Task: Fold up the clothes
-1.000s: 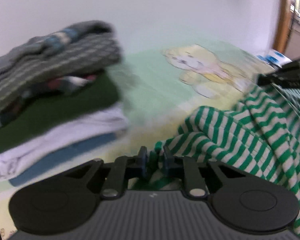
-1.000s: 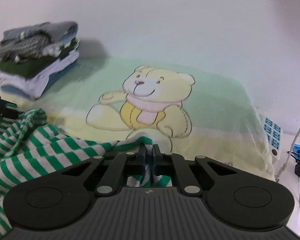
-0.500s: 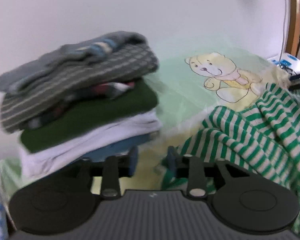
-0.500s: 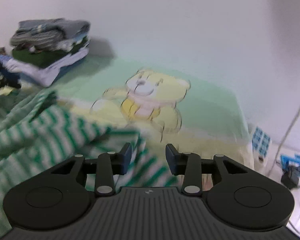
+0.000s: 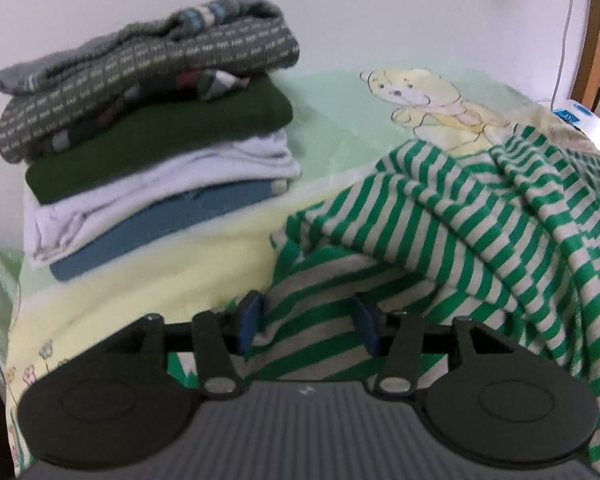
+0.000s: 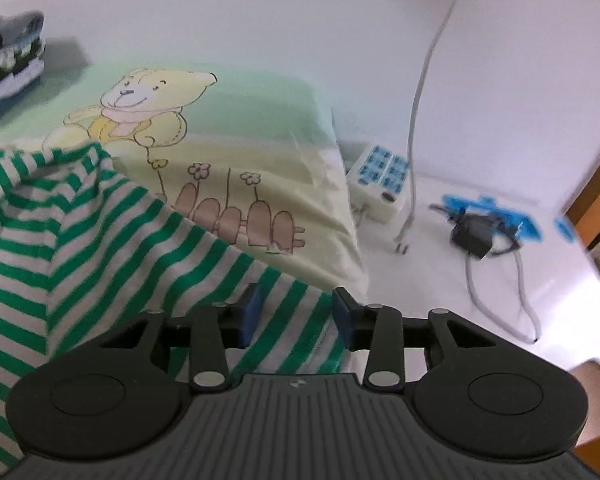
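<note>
A green and white striped garment (image 5: 460, 220) lies rumpled on the bear-print cover (image 5: 340, 128). It also shows in the right wrist view (image 6: 100, 240). My left gripper (image 5: 308, 322) is open, its blue pads apart above the garment's left edge. My right gripper (image 6: 296, 314) is open, its pads apart above the garment's right corner near the cover's edge. Neither holds cloth.
A stack of folded clothes (image 5: 152, 120) stands at the back left against the white wall; it shows at the left edge of the right wrist view (image 6: 8, 56). Right of the cover lie a power strip (image 6: 380, 180), a black adapter (image 6: 474, 234) and cables (image 6: 500, 292).
Both grippers were shut on the striped garment a second ago and have opened, letting it drop onto the cover. The right view has swung right, the left view towards the stack.
</note>
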The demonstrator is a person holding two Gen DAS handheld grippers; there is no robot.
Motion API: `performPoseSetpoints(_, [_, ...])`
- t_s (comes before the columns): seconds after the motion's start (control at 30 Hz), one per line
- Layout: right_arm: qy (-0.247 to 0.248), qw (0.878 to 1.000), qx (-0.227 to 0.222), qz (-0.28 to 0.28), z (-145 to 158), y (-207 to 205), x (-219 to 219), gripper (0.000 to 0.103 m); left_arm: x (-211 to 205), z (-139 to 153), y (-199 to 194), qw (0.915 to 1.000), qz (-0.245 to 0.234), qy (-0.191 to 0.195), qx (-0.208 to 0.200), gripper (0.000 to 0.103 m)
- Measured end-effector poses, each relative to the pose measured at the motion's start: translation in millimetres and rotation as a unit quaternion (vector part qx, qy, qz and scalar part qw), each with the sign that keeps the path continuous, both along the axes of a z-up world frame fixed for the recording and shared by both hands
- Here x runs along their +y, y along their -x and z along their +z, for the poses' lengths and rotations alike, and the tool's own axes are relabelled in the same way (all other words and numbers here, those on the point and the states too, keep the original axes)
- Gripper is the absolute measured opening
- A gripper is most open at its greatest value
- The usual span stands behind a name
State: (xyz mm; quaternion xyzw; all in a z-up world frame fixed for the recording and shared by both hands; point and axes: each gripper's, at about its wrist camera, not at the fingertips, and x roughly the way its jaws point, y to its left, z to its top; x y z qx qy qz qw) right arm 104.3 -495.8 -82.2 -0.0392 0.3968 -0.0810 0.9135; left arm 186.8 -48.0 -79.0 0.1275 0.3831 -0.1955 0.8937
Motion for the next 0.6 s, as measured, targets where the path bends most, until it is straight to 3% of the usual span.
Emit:
performPoseSetpoints(0.03, [-0.026,1.000,0.003,-0.001,0.8,-1.1,-3.1,0.000,-1.5,-1.3,0.3,1.0000,-0.002,0.000,0.000,0.061])
performPoseSetpoints(0.3, [0.001,0.999,-0.044,-0.021,12.4,-17.4,-12.2,0.000,-10.2,-5.6,4.1,1.0000,0.002,-0.004,-0.007,0.071])
performPoseSetpoints(0.43, [-0.001,1.000,-0.022,0.000,1.6,-24.3,-17.5,0.001,-12.6,1.3,3.8,0.9998,0.003,-0.018,-0.004,0.070])
performPoseSetpoints(0.5, [-0.007,0.999,-0.035,0.011,7.4,-13.1,-18.9,0.007,-12.7,13.6,8.3,0.9995,0.003,-0.026,-0.018,0.070])
performPoseSetpoints(0.57, [-0.038,0.997,-0.068,-0.022,22.2,9.6,-32.2,0.035,-13.0,29.5,13.5,0.9992,0.000,-0.024,-0.033,0.070])
performPoseSetpoints(0.6, [-0.052,0.994,-0.082,-0.042,28.9,22.3,-39.3,0.037,-15.9,39.1,16.4,0.9989,-0.005,-0.021,-0.043,0.069])
